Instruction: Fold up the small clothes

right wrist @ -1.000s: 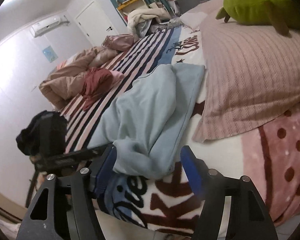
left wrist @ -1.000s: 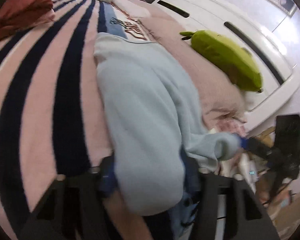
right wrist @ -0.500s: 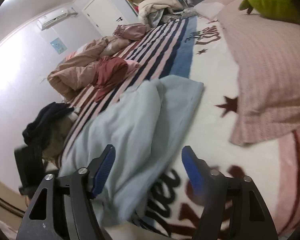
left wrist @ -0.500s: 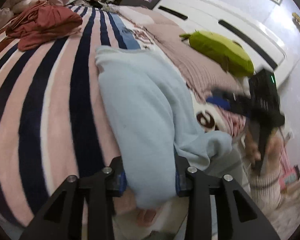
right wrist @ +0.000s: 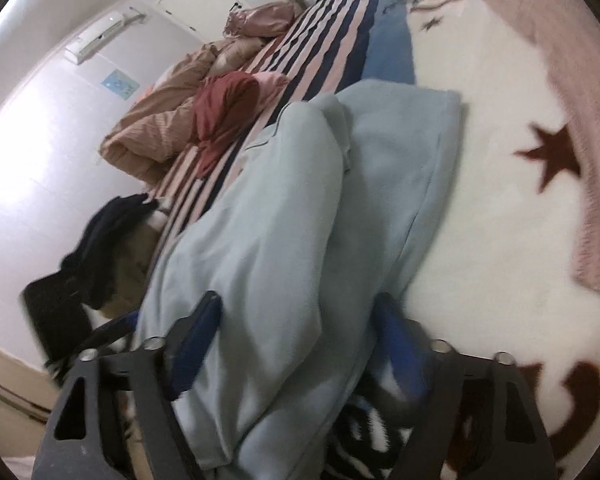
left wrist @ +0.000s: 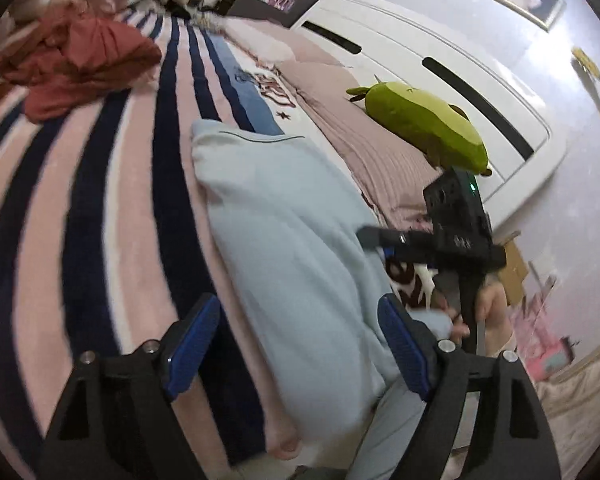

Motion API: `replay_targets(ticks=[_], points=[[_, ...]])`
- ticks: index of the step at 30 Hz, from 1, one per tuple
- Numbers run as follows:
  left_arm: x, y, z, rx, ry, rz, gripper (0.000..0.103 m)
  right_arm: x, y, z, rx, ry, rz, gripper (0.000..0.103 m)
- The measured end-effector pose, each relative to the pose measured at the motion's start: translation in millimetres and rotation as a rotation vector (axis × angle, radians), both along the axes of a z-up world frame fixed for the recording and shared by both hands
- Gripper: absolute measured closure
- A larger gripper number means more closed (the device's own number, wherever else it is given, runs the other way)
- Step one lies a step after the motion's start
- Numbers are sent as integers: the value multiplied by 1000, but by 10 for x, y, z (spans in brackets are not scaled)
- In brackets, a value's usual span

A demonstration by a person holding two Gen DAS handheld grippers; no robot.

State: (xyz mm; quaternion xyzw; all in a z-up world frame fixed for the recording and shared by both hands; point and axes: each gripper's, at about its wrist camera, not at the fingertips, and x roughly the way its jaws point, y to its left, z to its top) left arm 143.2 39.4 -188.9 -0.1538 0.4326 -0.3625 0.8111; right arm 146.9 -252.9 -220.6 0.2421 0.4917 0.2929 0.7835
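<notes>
Pale blue garment (left wrist: pixel 296 248) lies lengthwise on the bed's striped blanket (left wrist: pixel 80 216), near edge. Left tool (left wrist: pixel 300 344) jaws just opened wide, straddling the cloth, pads clear of it. Right tool (right wrist: pixel 296 344) also spread, cloth bunched between its fingers, not pinched.

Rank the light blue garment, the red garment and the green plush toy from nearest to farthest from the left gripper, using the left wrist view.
1. Light blue garment: between the open left gripper fingers.
2 and 3. Red garment, far left, and green plush toy, far right: too close to call.
</notes>
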Motion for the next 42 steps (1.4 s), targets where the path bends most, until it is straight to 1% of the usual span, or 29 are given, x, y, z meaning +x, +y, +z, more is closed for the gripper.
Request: replay_targets(ticks=[3, 4, 5, 6, 7, 8, 10, 11, 13, 17, 18, 19, 21, 25, 27, 29, 31, 32, 36, 39, 42], points=[[328, -176, -138, 15, 58, -20, 27, 84, 62, -61, 34, 25, 42, 49], [383, -194, -174, -1, 74, -17, 37, 115, 62, -75, 48, 34, 46, 58], [459, -214, -211, -30, 96, -15, 53, 150, 68, -93, 67, 45, 51, 65], [526, -224, -246, -51, 122, -3, 59, 187, 80, -107, 85, 53, 58, 69], [570, -233, -258, -49, 133, 8, 72, 209, 98, -104, 90, 53, 63, 73], [576, -236, -248, -43, 128, 9, 79, 219, 111, -90, 90, 48, 68, 76], [546, -234, -168, -31, 97, 14, 82, 225, 147, -23, 97, 30, 80, 79], [511, -225, -85, -22, 68, 17, 83, 230, 170, 48, 120, 18, 88, 81], [474, -170, 68, -19, 19, 31, 83, 234, 219, 209, 153, -9, 106, 81], [408, 67, 458, -32, -59, 58, 83, 248, 512, 630, 131, -105, 158, 81], [364, 161, 626, -21, -98, 71, 83, 252, 589, 718, 134, -121, 169, 81], [334, 210, 720, -11, -121, 79, 83, 258, 665, 803, 138, -138, 182, 81], [236, 399, 993, 15, -178, 104, 83, 263, 884, 1030, 143, -188, 214, 81], [33, 833, 1464, 68, -264, 173, 83, 248, 1362, 1423, 152, -276, 279, 81], [-57, 1051, 1648, 89, -298, 215, 83, 239, 1654, 1635, 161, -317, 321, 81], [-155, 1319, 1817, 94, -317, 259, 83, 233, 1972, 1836, 174, -354, 362, 82], [-276, 1591, 1994, 108, -341, 307, 84, 219, 2225, 1974, 187, -375, 396, 82], [-349, 1755, 2105, 123, -354, 337, 84, 218, 2441, 2075, 197, -385, 422, 82], [-567, 2266, 2389, 171, -381, 427, 84, 175, 3069, 2344, 220, -417, 502, 82], [-702, 2683, 2535, 192, -376, 488, 84, 136, 3530, 2493, 233, -425, 559, 82], [-753, 3096, 2568, 208, -343, 547, 84, 153, 3998, 2545, 229, -401, 604, 82]])
